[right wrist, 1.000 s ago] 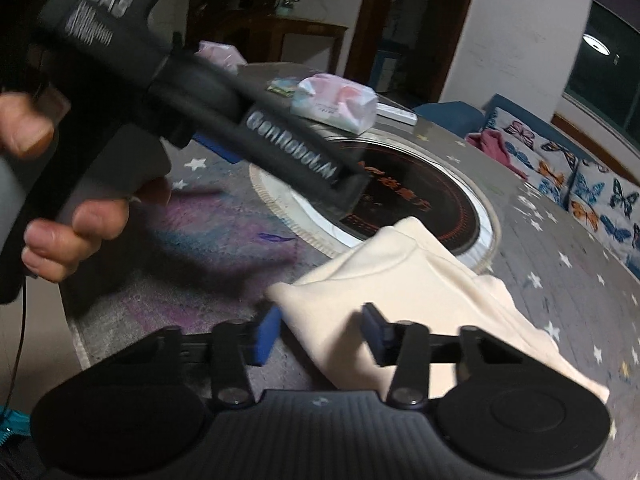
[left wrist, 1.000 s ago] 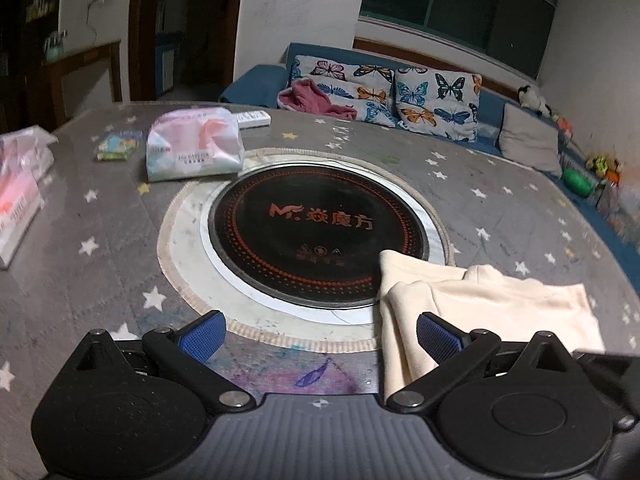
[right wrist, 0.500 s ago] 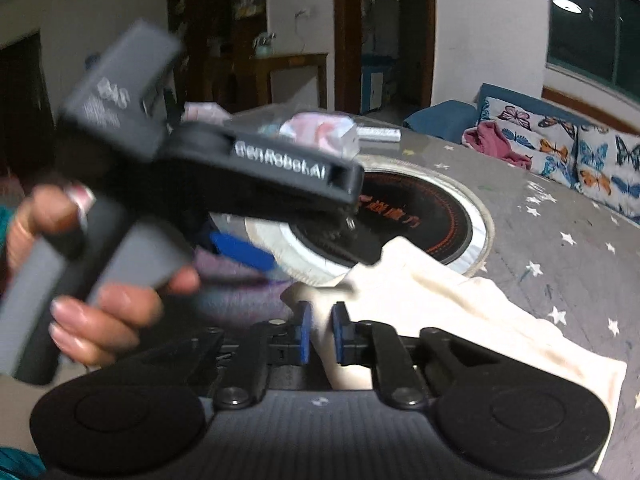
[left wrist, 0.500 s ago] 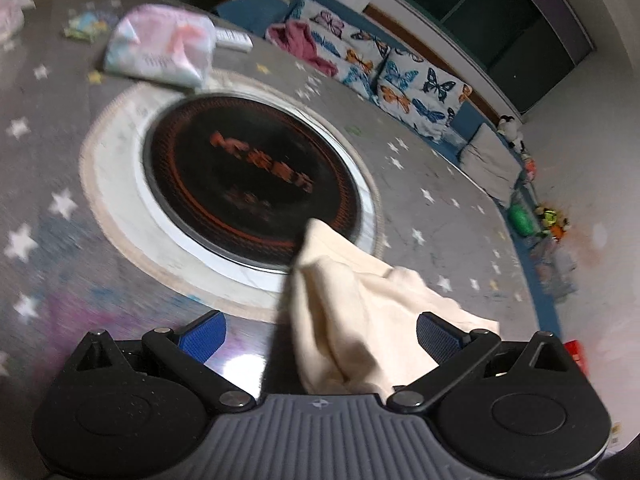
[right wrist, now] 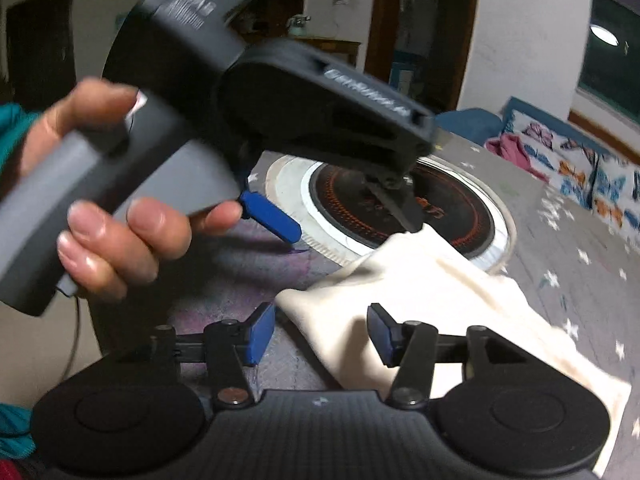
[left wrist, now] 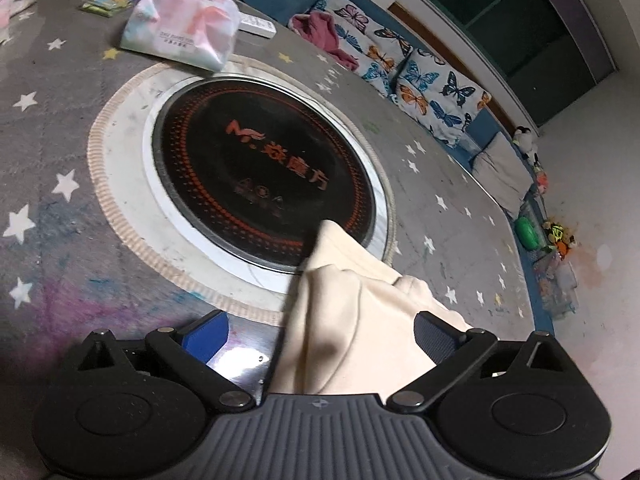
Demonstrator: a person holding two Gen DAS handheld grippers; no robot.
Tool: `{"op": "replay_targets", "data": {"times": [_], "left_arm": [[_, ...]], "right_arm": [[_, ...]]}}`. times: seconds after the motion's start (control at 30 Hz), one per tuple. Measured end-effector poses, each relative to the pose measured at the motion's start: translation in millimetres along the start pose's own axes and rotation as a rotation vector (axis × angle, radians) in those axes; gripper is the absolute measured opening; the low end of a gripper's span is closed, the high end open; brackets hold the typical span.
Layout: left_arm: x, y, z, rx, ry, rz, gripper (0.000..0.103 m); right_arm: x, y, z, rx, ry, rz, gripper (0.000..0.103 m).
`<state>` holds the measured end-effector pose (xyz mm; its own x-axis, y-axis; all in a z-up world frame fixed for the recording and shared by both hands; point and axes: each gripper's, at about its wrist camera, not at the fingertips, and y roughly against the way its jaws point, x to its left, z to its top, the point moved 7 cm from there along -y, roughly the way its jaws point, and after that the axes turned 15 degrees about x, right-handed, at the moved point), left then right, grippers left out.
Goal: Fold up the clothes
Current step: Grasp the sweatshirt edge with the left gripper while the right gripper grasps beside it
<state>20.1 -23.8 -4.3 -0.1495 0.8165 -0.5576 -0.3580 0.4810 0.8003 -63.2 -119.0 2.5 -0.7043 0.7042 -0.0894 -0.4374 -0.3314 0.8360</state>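
Observation:
A folded cream garment (left wrist: 360, 320) lies on the grey star-patterned tablecloth (left wrist: 60, 140), its far corner on the black round cooktop (left wrist: 260, 176). My left gripper (left wrist: 320, 332) is open, its blue pads (left wrist: 432, 338) on either side of the garment's near end. In the right wrist view the garment (right wrist: 440, 300) lies ahead. My right gripper (right wrist: 320, 336) is open around the garment's near left edge. The left gripper (right wrist: 340, 208) also shows there, held by a hand above the cloth, one blue finger (right wrist: 272, 216) spread wide.
A pink and white pouch (left wrist: 180, 36), a white remote (left wrist: 256, 26) and a small packet (left wrist: 104, 0) lie at the table's far side. A blue sofa with butterfly cushions (left wrist: 420, 76) stands beyond the table. The table's edge is near me in the right wrist view.
My right gripper has opened after being nearly shut half a second ago. My left gripper has moved over the garment's near end and tilted, staying open.

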Motion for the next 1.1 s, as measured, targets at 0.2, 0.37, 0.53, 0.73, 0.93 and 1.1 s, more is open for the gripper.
{"op": "replay_targets", "data": {"times": [0.2,0.37,0.53,0.73,0.93,1.1], "left_arm": [[2,-8,-3,0.030,0.015,-0.022,0.101],[-2,-15,-3,0.054,0.034,-0.065,0.101],[-14,-24,-3,0.078,0.042,-0.115,0.100],[-21,-36,-4,0.111,0.062,-0.188,0.073],[-19,-47,-11,0.135,0.079,-0.208,0.028],[-15,-46,-11,0.128,0.065,-0.194,0.021]], "right_arm": [[4,-18,4,0.032,0.041,-0.081,0.031],[-16,1,9,-0.019,-0.082,0.000,0.015],[-40,23,8,-0.070,-0.203,0.089,0.014],[-47,35,1,-0.095,-0.229,0.134,0.014],[-41,32,-5,-0.083,-0.209,0.146,0.015],[-54,37,-14,-0.093,-0.262,0.159,0.020]]}}
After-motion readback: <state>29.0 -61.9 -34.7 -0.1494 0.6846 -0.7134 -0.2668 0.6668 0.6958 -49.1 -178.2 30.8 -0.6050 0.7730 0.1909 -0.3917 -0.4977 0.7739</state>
